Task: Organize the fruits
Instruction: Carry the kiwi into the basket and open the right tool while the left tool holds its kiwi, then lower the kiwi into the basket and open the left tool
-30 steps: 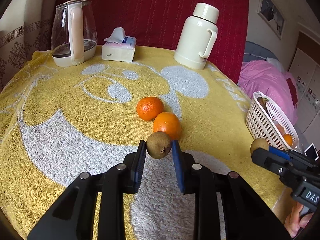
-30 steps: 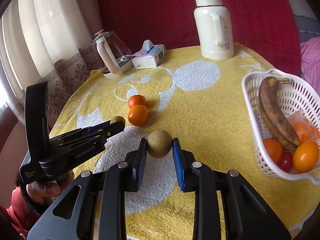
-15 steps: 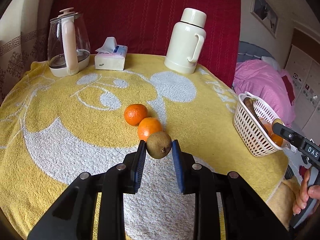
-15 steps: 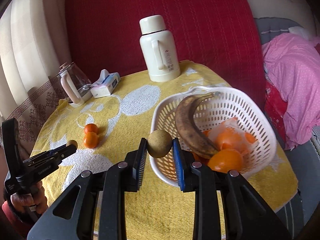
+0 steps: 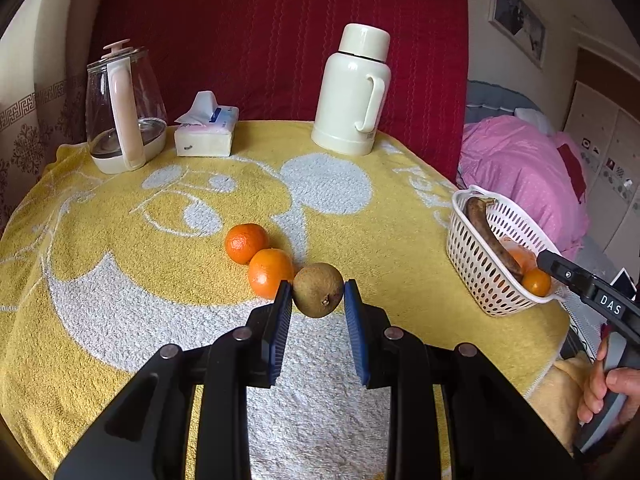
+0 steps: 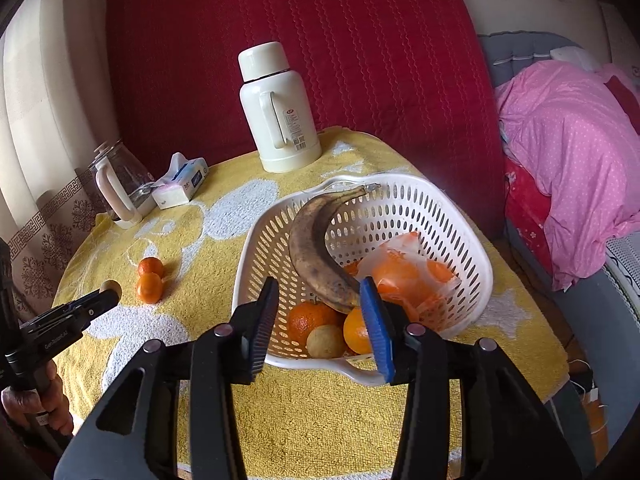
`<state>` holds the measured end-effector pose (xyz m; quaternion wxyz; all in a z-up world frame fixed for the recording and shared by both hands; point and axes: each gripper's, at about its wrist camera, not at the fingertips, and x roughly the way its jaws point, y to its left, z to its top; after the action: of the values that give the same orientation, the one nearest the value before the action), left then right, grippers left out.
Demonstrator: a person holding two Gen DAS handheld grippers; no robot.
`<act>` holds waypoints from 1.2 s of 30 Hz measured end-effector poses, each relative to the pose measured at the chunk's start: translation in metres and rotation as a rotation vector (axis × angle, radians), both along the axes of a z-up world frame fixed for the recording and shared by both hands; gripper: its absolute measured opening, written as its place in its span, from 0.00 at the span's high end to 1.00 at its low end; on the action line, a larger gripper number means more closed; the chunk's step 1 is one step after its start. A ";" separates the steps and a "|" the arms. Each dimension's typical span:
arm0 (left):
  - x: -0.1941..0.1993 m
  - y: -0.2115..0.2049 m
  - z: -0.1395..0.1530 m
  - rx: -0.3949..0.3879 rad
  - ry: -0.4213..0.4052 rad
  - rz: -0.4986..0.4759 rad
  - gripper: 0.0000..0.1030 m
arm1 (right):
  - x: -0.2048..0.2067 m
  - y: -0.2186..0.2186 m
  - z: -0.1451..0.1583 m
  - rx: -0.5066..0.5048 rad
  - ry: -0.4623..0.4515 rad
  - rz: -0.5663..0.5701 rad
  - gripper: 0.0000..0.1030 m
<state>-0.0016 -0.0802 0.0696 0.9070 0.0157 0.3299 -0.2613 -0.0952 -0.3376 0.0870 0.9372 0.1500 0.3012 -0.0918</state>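
My left gripper [image 5: 317,298] is shut on a brown round fruit [image 5: 318,289] and holds it above the yellow towel, just right of two oranges [image 5: 270,272] [image 5: 245,242]. My right gripper [image 6: 318,304] is open and empty over the near rim of the white basket [image 6: 472,256]. In the basket lie a brown round fruit [image 6: 326,341], a dark banana [image 6: 316,252], oranges [image 6: 312,318] and a plastic bag with orange pieces [image 6: 404,270]. The basket also shows in the left wrist view [image 5: 472,256], with the right gripper's finger [image 5: 576,276] over it.
A cream thermos [image 5: 354,92], a tissue box [image 5: 206,132] and a glass kettle [image 5: 122,112] stand at the back of the round table with the yellow towel [image 5: 120,240]. A pink bed cover [image 6: 572,152] lies to the right. A red backrest is behind.
My right gripper moved over the basket, opened and let its brown fruit drop in. My left gripper keeps its brown fruit, with its view shifted slightly.
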 end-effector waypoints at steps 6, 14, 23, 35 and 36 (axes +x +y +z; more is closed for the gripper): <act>-0.008 -0.025 0.008 0.007 -0.020 -0.055 0.74 | -0.006 -0.011 0.005 -0.002 -0.027 -0.015 0.58; -0.014 -0.067 0.015 -0.006 -0.013 -0.134 0.74 | -0.012 -0.023 0.007 0.001 -0.047 -0.009 0.58; -0.019 -0.114 0.019 0.001 -0.003 -0.213 0.74 | -0.019 -0.039 0.003 0.037 -0.061 -0.022 0.57; -0.019 -0.152 0.018 0.002 -0.004 -0.284 0.70 | -0.021 -0.048 0.000 0.068 -0.061 -0.030 0.57; -0.019 -0.152 0.017 0.004 0.001 -0.283 0.66 | -0.021 -0.048 0.000 0.067 -0.061 -0.030 0.57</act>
<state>-0.0209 -0.2323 0.0866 0.8609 0.0637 0.3251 -0.3862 -0.1165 -0.3857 0.0865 0.9389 0.1886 0.2731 -0.0911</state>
